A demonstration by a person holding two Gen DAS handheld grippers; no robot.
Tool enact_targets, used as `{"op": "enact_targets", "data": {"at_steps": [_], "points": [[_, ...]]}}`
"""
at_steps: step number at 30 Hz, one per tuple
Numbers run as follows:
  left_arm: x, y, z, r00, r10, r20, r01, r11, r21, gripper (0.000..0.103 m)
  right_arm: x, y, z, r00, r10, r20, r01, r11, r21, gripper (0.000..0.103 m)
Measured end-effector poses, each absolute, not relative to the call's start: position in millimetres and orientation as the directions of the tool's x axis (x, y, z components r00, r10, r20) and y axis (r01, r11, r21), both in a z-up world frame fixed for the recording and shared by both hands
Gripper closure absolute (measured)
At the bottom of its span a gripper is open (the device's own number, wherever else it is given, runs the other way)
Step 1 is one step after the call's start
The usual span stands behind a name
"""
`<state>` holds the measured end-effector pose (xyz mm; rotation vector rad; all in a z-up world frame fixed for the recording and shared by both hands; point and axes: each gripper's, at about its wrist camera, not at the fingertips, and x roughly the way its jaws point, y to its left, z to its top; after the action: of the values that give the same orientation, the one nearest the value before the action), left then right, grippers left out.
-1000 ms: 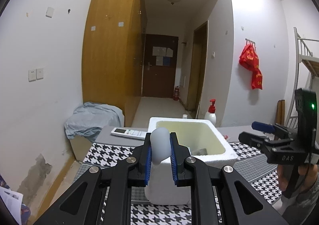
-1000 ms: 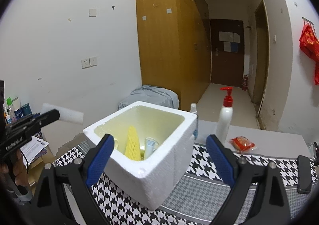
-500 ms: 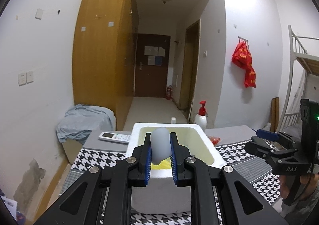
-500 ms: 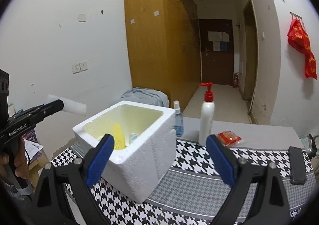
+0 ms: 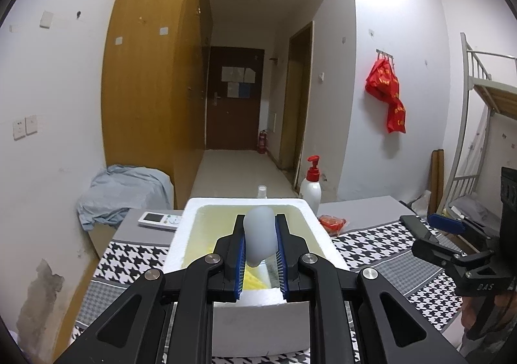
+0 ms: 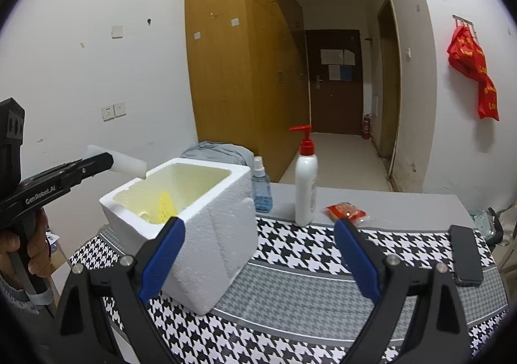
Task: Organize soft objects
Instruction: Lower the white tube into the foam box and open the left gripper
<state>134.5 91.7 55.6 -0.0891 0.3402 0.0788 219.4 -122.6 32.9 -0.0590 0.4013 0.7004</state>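
Observation:
My left gripper [image 5: 259,241] is shut on a pale grey-white soft foam piece [image 5: 259,234] and holds it above the open white foam box [image 5: 255,322]. In the right wrist view the same gripper [image 6: 97,159] holds the white piece [image 6: 124,163] over the box's [image 6: 213,234] left rim. A yellow sponge [image 6: 165,207] stands inside the box. My right gripper [image 6: 258,254] is open and empty, to the right of the box above the houndstooth cloth.
A white pump bottle [image 6: 305,183], a small blue spray bottle [image 6: 261,189] and a red packet [image 6: 345,212] stand behind the box. A black phone [image 6: 465,254] lies at the right. A remote [image 5: 160,220] lies left of the box.
My left gripper has moved forward and over the box with the foam piece. My right gripper has drawn back to the right of the box and stayed open.

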Motion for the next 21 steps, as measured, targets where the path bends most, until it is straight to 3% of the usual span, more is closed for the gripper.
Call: {"op": "enact_targets", "data": {"at_steps": [18, 21], "points": [[169, 87, 44, 0.923, 0.079, -0.376, -0.104, 0.993, -0.047, 0.085, 226, -153, 25, 0.739, 0.547, -0.394, -0.560, 0.823, 0.091, 0.008], [174, 85, 42, 0.920, 0.107, -0.376, -0.130, 0.991, -0.038, 0.080, 227, -155, 25, 0.742, 0.541, -0.396, -0.555, 0.827, 0.092, 0.008]]}}
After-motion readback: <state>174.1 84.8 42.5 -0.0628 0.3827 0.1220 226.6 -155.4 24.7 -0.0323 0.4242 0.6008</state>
